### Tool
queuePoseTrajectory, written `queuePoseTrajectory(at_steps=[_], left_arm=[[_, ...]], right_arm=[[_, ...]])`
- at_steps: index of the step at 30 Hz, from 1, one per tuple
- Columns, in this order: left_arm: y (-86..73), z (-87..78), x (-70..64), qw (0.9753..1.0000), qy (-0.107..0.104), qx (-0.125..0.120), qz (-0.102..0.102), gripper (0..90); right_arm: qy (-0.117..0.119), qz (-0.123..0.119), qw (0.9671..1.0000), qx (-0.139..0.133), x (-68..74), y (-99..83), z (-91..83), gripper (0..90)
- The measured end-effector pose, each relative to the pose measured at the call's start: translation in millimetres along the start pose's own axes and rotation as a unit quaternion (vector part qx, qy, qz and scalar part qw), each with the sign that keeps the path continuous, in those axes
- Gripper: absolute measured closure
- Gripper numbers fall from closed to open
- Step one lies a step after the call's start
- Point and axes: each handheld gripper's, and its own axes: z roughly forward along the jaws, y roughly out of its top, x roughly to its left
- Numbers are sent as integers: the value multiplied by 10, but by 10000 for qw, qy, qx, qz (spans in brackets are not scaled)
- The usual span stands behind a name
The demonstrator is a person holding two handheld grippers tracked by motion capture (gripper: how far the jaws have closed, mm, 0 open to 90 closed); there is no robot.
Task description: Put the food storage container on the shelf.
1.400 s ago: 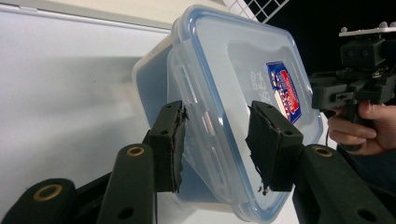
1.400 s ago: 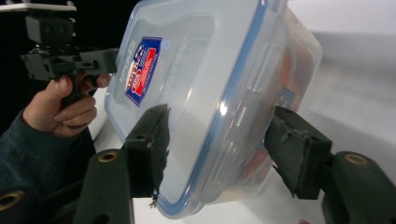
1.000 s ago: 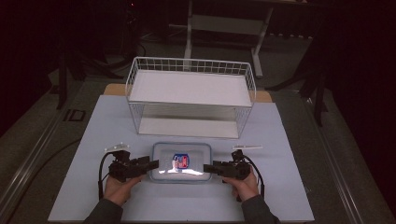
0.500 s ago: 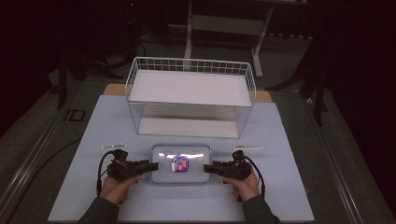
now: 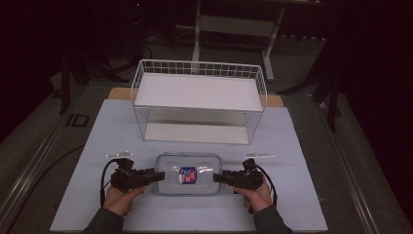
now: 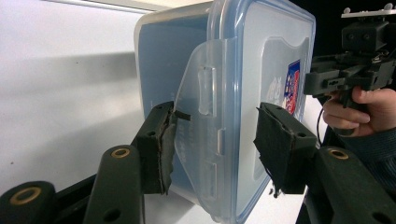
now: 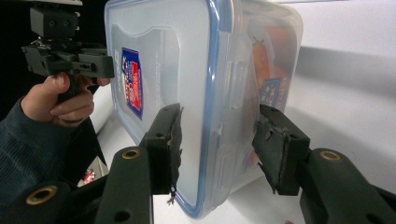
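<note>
Though its lettering is unreadable, the container's lid bears a red-blue label.

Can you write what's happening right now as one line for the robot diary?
left gripper: open, jaws astride box end | right gripper: open, jaws astride other end | plastic box: lid on, on table | wire rack: behind box

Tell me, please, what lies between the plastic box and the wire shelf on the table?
In the high view, nothing lies there: a bare strip of the pale mat runs between the plastic box and the wire shelf.
</note>
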Motion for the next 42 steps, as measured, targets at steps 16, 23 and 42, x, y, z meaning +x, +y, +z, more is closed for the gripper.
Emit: queuePoseTrajectory(at_steps=[16,23,42], left_arm=[[32,-13,-81,9998,-46,-121,131,488],[67,-42,-154,9994,-54,-258,233,488],[196,-138,-316,9974,-105,-522,495,489]], right_arm=[[-93,-237,9996,-114,74,46,-95,522],[-98,-377,9990,-227,126,78,-159,522],[-19,-628,9963,-590,264,193,-333,532]])
